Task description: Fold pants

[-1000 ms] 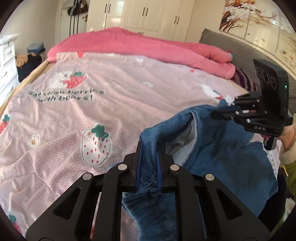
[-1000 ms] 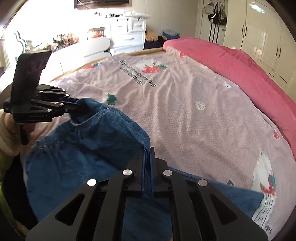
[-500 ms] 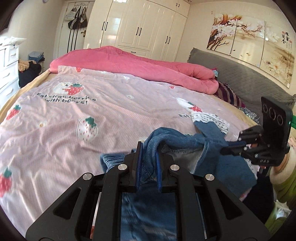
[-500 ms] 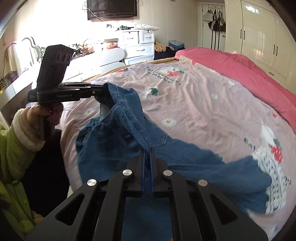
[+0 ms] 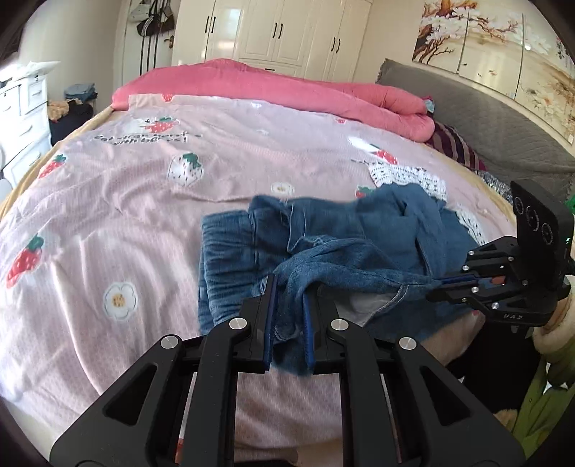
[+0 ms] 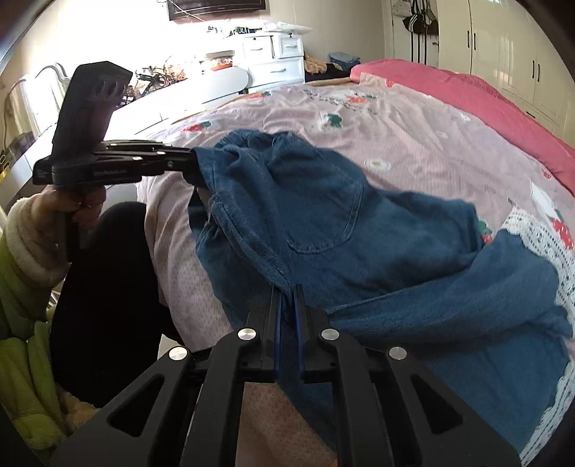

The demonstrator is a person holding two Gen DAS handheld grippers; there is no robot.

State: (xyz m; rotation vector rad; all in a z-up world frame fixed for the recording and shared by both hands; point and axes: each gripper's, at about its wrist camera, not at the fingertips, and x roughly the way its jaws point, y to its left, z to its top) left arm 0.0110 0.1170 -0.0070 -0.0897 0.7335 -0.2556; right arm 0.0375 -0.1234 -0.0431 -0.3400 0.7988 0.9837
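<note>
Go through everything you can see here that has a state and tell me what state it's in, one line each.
Pants: denim, bunched, partly lifted off the bed, pocket side up.
Left tool: shut on the pants' edge.
Right tool: jaws opening, denim between them.
Pink bedspread: spread flat, lightly wrinkled.
Pink quilt: heaped along the far side.
Wardrobe doors: closed.

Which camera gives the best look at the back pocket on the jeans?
The right wrist view: the pocket lies flat and unobstructed on the jeans, with its stitched outline clear. In the left wrist view the jeans are bunched and partly blurred, and no pocket can be made out.
</note>
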